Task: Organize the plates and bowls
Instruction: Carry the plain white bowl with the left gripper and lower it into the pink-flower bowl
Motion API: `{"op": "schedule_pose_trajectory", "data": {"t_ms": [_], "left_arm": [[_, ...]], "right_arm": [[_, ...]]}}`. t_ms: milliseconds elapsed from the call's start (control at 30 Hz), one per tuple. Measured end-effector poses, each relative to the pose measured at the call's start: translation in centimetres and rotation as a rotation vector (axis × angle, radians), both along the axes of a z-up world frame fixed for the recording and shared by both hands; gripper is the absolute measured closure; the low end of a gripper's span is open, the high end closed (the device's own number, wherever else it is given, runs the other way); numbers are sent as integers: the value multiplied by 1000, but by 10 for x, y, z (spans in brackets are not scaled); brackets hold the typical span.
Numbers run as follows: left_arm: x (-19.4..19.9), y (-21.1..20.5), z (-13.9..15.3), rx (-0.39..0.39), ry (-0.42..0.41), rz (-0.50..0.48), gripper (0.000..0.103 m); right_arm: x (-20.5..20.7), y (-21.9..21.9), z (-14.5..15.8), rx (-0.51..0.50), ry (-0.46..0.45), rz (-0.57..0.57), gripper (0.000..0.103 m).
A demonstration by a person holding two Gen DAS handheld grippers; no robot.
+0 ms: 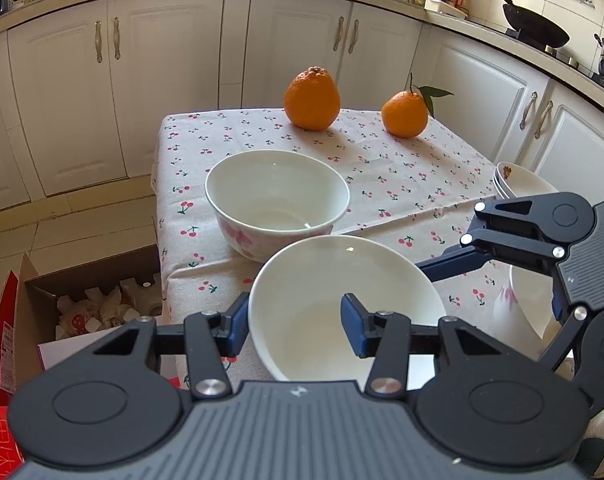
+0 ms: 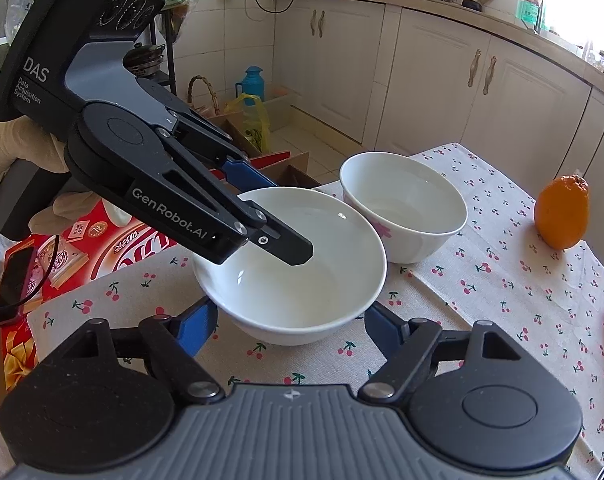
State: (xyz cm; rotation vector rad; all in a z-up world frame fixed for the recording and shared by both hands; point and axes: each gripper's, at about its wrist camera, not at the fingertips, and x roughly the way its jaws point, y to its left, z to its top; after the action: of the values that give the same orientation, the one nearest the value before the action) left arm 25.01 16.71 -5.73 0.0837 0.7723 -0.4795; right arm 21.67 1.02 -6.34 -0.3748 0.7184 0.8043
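Observation:
A plain white bowl (image 1: 309, 280) (image 2: 302, 292) stands near the front edge of the cherry-print tablecloth (image 1: 381, 184). My left gripper (image 1: 294, 324) (image 2: 280, 216) is shut on its wall, one finger inside and the other outside the rim. My right gripper (image 2: 290, 324) is shut on the same bowl low down, with a blue pad touching each side. In the left wrist view one of its fingers (image 1: 453, 266) reaches behind the bowl's right rim. A pink-flowered bowl (image 1: 278, 196) (image 2: 405, 208) stands just beyond, almost touching.
Two oranges (image 1: 311, 98) (image 1: 405, 114) sit at the table's far edge. A stack of bowls (image 1: 513, 182) is at the right edge, with another blurred flowered dish (image 1: 517, 304) behind the right gripper. An open cardboard box (image 1: 94, 300) lies on the floor to the left. White cabinets ring the room.

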Motion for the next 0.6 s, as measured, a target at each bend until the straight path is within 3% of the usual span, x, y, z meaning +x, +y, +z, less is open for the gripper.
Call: {"op": "schedule_pose_trajectory", "data": {"t_ms": [600], "left_arm": [[-7,-8,7,2,1,-20,56]], "right_arm": [[-4,-8,5,12,11,-3,19]]}}
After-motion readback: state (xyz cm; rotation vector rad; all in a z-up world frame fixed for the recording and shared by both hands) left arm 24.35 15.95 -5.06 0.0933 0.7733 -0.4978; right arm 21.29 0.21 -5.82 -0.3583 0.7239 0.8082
